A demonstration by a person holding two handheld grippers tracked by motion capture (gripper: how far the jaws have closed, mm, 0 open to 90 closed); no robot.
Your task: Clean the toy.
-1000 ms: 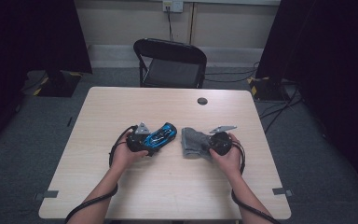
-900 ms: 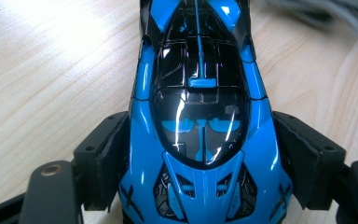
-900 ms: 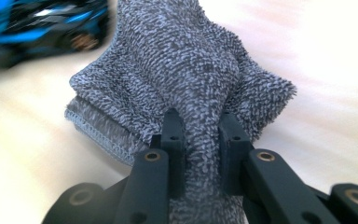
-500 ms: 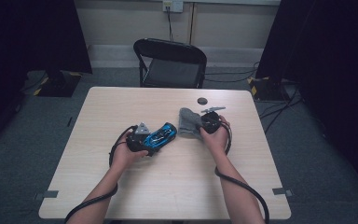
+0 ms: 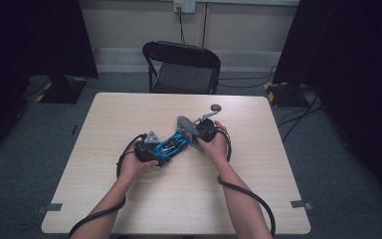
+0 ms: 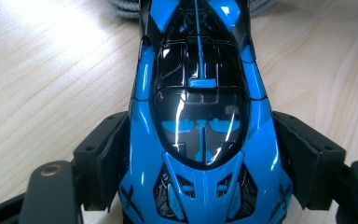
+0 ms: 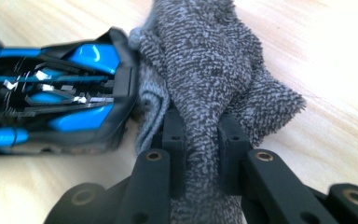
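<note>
A blue and black toy car [image 5: 171, 145] lies at the middle of the wooden table [image 5: 129, 114]. My left gripper [image 5: 163, 152] is shut on the blue toy car [image 6: 200, 121], its black pads [image 6: 107, 158] pressing both flanks near the car's front. My right gripper [image 5: 191, 130] is shut on a grey terry cloth [image 5: 184, 123], which bunches up between its pads [image 7: 175, 135]. In the right gripper view the grey cloth [image 7: 205, 70] touches the rear end of the toy car [image 7: 74, 88].
A small dark round thing [image 5: 216, 107] lies on the table beyond the right gripper. A black folding chair [image 5: 181, 67] stands behind the far table edge. Cables [image 5: 243, 194] trail from both grippers along the forearms.
My right gripper has carried the grey cloth leftward and toward the far side until it meets the car's rear. The left gripper and the car have stayed put.
</note>
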